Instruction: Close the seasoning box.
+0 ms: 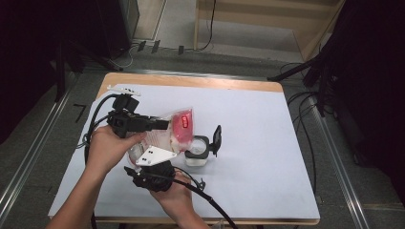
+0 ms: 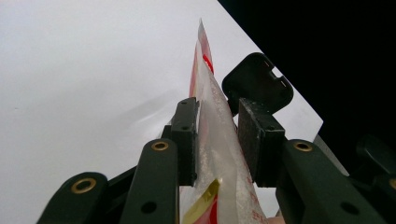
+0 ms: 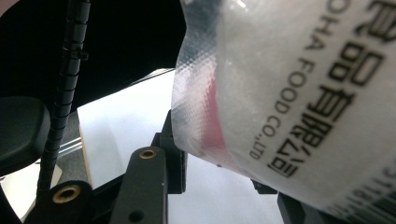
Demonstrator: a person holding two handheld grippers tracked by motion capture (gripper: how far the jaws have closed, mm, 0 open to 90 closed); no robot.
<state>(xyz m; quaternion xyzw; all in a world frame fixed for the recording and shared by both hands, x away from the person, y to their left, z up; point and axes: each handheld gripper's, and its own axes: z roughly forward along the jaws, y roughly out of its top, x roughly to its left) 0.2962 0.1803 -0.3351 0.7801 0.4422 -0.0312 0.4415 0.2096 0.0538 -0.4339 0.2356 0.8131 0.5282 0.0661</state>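
Note:
A clear plastic food bag [image 1: 184, 125] with a red label and black print is held up over the table between both grippers. My left gripper [image 1: 165, 125] reaches in from the left, and in its own view the left gripper [image 2: 217, 116] has both pads pressed on the bag [image 2: 210, 93], which stands edge-on. My right gripper [image 1: 145, 151] comes from below, under its grey plate [image 1: 155, 155]. In the right gripper view the bag [image 3: 289, 93] lies across the right gripper [image 3: 224, 158] and covers its right jaw, while its left pad [image 3: 173, 156] touches the bag's edge.
A small white jar [image 1: 197, 153] stands just right of the bag with its black flip lid [image 1: 216, 138] open; that lid [image 2: 257, 81] rises behind the left jaws. A white sheet [image 1: 258, 133] covers the wooden table [image 1: 191, 80]. Cables trail off the near edge.

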